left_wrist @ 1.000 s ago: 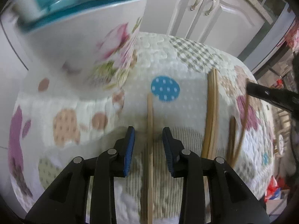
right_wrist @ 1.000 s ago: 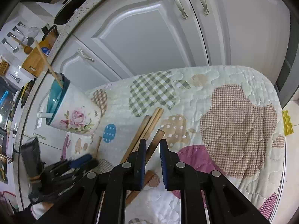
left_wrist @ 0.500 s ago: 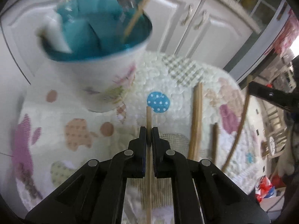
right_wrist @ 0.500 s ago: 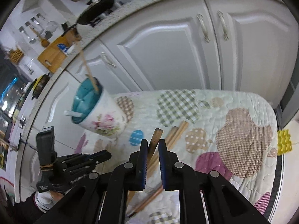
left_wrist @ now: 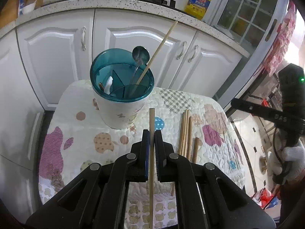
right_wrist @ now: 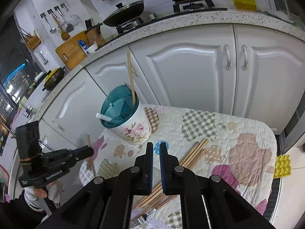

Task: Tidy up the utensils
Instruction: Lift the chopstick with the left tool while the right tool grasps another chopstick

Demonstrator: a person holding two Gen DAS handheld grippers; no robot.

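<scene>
A slender, square-ended wooden chopstick (left_wrist: 152, 133) is pinched between the blue-padded fingers of the left gripper (left_wrist: 152, 136), held clear above the bench (left_wrist: 80, 127) and pointing toward the utensil holder (left_wrist: 122, 103). The holder is a round white ceramic pot with a rose print and a translucent teal divided insert; it stands upright on the quilted patchwork cloth covering the bench. One compartment carries a metal spoon (left_wrist: 140, 56) and a second chopstick (left_wrist: 158, 50) leaning outward; another holds a white handle (left_wrist: 108, 85). To the right of the holder, a bundle of wooden chopsticks (left_wrist: 185, 131) lies flat on the cloth, side by side. The right gripper (right_wrist: 156, 148) hovers above that bundle, its fingers nearly pressed together with a narrow gap and nothing between them. White panelled cabinet doors (right_wrist: 190, 72) with metal handles stand behind.
</scene>
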